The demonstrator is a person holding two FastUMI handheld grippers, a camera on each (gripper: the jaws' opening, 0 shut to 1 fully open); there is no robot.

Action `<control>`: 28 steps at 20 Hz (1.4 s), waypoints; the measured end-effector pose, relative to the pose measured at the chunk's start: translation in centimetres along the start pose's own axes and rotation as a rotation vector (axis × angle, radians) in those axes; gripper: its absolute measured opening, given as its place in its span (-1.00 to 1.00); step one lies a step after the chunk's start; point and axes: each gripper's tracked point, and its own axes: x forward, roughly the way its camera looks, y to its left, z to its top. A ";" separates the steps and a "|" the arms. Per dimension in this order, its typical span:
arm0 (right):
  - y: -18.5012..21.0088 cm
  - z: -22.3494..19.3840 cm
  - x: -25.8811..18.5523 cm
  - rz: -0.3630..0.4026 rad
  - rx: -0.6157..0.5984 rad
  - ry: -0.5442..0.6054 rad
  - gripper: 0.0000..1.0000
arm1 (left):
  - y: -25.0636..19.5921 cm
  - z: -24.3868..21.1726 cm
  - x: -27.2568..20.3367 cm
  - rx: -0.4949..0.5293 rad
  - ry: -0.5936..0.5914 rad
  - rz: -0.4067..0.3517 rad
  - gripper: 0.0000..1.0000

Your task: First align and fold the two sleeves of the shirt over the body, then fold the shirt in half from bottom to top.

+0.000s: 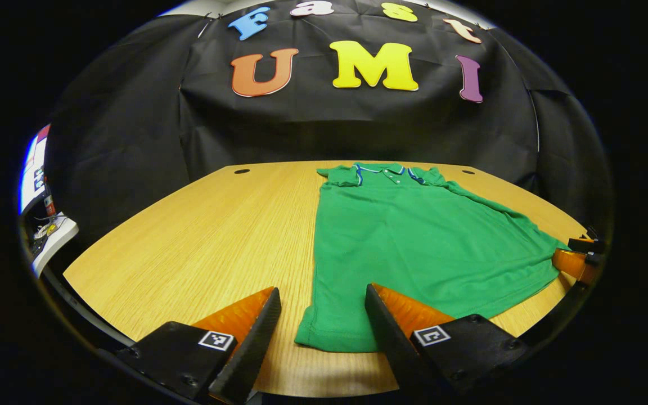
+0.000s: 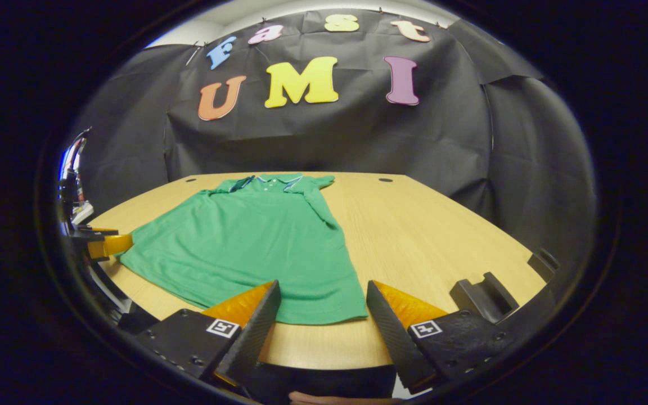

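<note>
A green polo shirt [image 1: 414, 247] lies flat on the wooden table [image 1: 206, 242], collar at the far side and hem toward me. Both short sleeves look folded in over the body. My left gripper [image 1: 323, 315] hovers open over the hem's left corner, nothing between its fingers. In the right gripper view the same shirt [image 2: 251, 247] spreads left of centre, and my right gripper [image 2: 323, 312] stands open above the hem's right corner. The right gripper [image 1: 580, 256] also shows at the far right edge of the left gripper view, the left gripper [image 2: 102, 242] at the left edge of the right gripper view.
Two dark cable holes [image 1: 242, 171] [image 1: 468, 172] sit near the table's [image 2: 442, 236] far edge. A shelf with small items [image 1: 48, 230] stands beyond the table's left side. A black bracket [image 2: 484, 295] shows at the near right table edge.
</note>
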 end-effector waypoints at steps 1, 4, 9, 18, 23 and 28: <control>0.0 0.1 0.1 0.005 0.009 -0.004 0.89 | -0.1 0.1 0.0 0.002 -0.007 -0.002 0.89; -0.2 0.1 0.5 0.001 0.030 -0.016 0.86 | -0.7 0.2 0.2 0.021 -0.003 -0.007 0.36; 1.7 -0.2 1.0 0.011 -0.013 -0.005 -0.29 | -2.0 0.4 0.4 0.073 -0.014 -0.040 -0.78; 2.1 3.1 1.4 0.011 -0.018 -0.032 -0.99 | -1.8 5.4 -0.5 0.050 -0.105 -0.065 -0.88; 2.8 8.7 1.9 0.028 -0.040 -0.114 -1.00 | -0.7 9.4 0.5 0.063 -0.154 -0.068 -0.87; 3.5 14.3 5.6 0.018 -0.077 -0.188 -0.99 | 0.0 13.5 4.5 0.025 -0.197 -0.077 -0.87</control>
